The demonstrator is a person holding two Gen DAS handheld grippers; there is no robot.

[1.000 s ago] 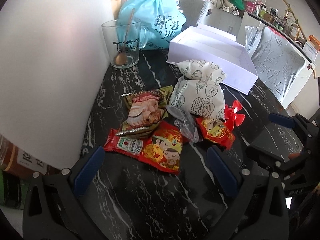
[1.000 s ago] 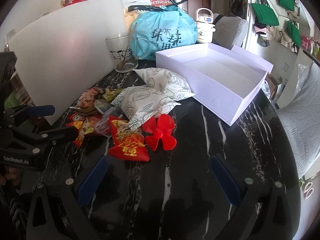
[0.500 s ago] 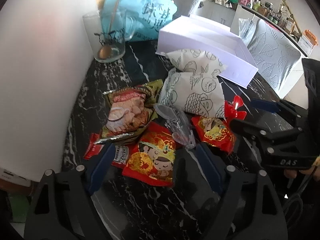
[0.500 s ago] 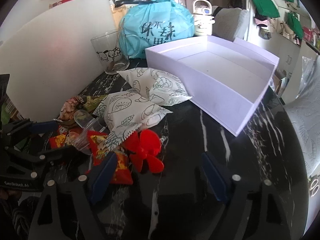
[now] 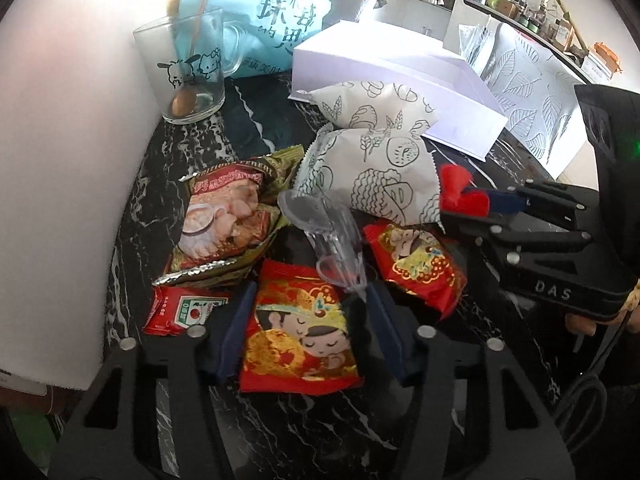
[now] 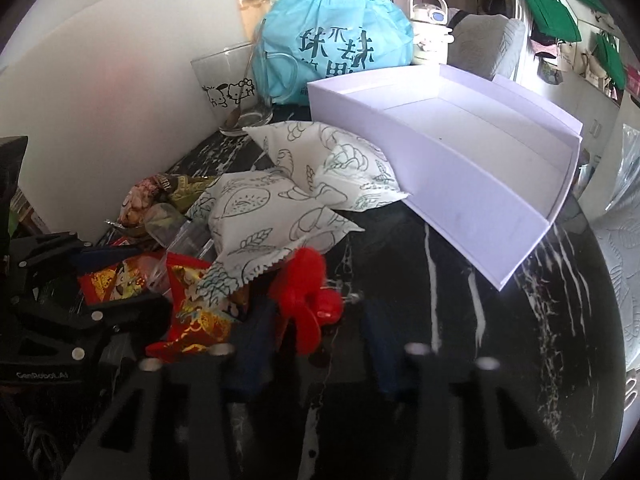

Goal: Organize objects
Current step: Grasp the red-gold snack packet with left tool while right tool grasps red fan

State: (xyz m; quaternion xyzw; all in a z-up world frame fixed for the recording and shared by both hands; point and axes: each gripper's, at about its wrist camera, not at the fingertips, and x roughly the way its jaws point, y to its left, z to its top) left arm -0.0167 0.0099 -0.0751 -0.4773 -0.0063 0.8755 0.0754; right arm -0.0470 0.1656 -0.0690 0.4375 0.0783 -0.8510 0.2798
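Observation:
Snack packets lie in a pile on the black marble table (image 5: 280, 432). My left gripper (image 5: 308, 328) is open, its blue pads either side of a red cartoon packet (image 5: 300, 340). A clear plastic scoop (image 5: 332, 240) lies just beyond. My right gripper (image 6: 316, 344) is open around a red plastic fan (image 6: 308, 300), which also shows in the left wrist view (image 5: 460, 192). Two white leaf-print pouches (image 6: 272, 216) lie against an open white box (image 6: 460, 152). A second red packet (image 5: 416, 260), a ketchup sachet (image 5: 180, 312) and a green cereal packet (image 5: 228, 216) lie around.
A glass mug (image 5: 184, 72) with a spoon stands by a white board (image 5: 60, 160) on the left. A blue tied bag (image 6: 336, 40) sits behind the box. A white leaf-print chair (image 5: 540, 112) stands past the table's right edge.
Both grippers moved forward and down into the pile. The left now straddles the red cartoon packet; the right now straddles the red fan. Both have narrowed.

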